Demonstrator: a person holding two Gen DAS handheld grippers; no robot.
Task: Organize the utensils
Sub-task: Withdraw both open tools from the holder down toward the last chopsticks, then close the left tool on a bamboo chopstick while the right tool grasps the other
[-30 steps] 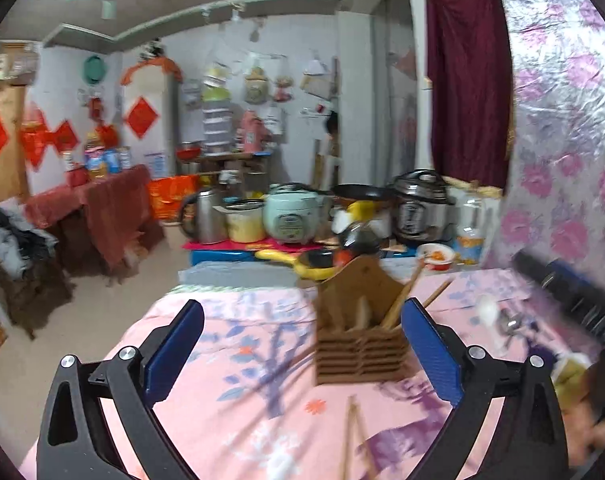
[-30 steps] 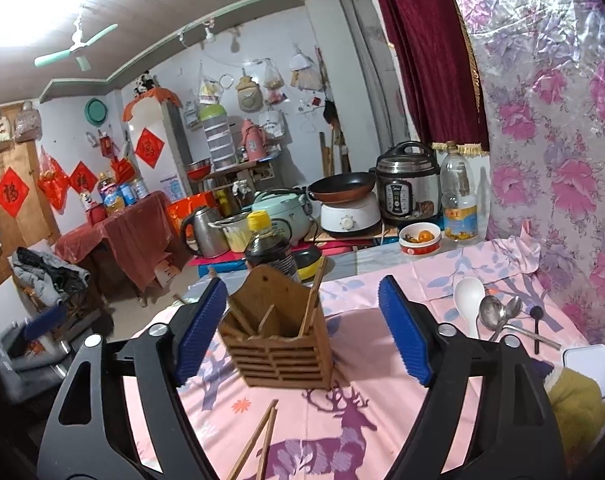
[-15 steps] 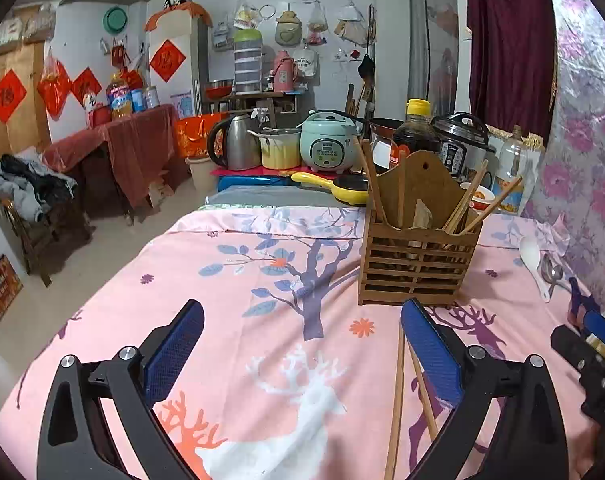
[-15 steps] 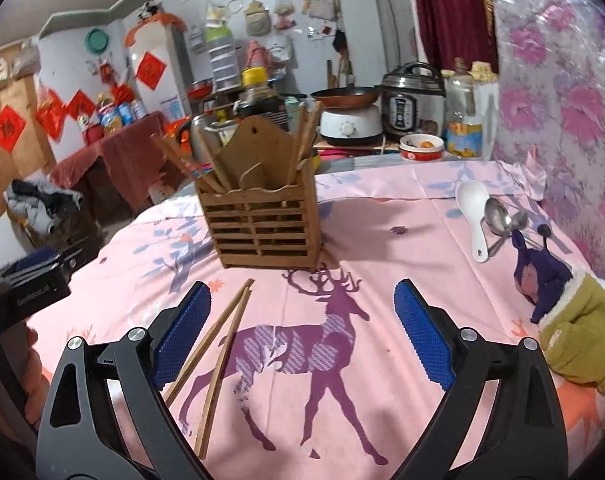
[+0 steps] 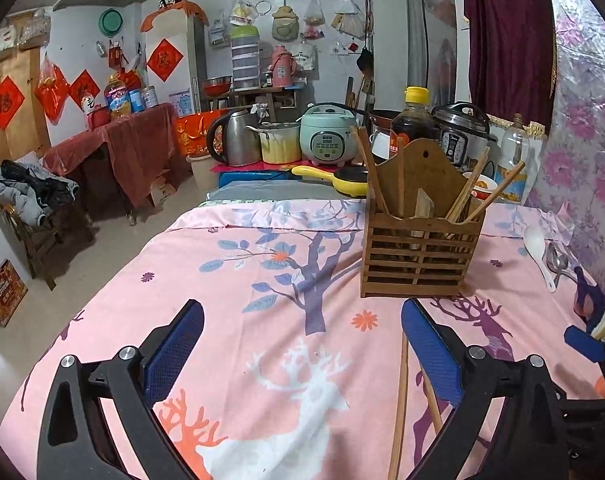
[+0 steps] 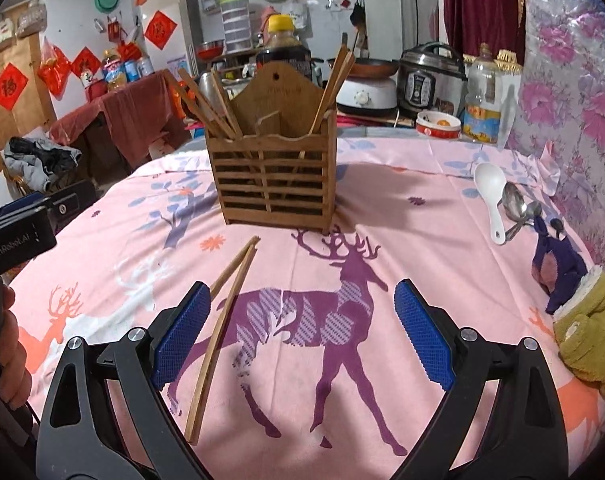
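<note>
- Over on the left, the left tool [image 5: 302,344] hangs low over the pink desk [image 5: 230,280] with its blue pads spread wide and nothing between them. From where I'm standing it's just hovering, not on anything.
- Right by its right pad there's a loose pair of chopsticks [image 6: 222,320] lying flat on the cloth, tips pointing toward the wooden holder [image 6: 272,176]. Those look like the obvious leftovers to me.
- Middle of the desk: the slatted holder stands upright and already has several chopsticks [image 6: 206,104] leaning out of its compartments, some on the left side, some on the right. So I'd say part of the job is done.
- The right tool [image 6: 302,332] is also wide apart and carrying nothing, hovering over the purple deer print with the loose pair running just past its left pad.
- Further right, near the flowery wall, a white spoon [image 6: 490,192] and a couple of metal spoons [image 6: 516,208] lie together on the cloth, touching or nearly so, well apart from the holder. Not sorted yet.
- Far right edge there's a yellow and purple glove [image 6: 582,320], just sitting there.
- My guess: maybe halfway, with one chopstick pair plus the spoons left to go in.
</note>
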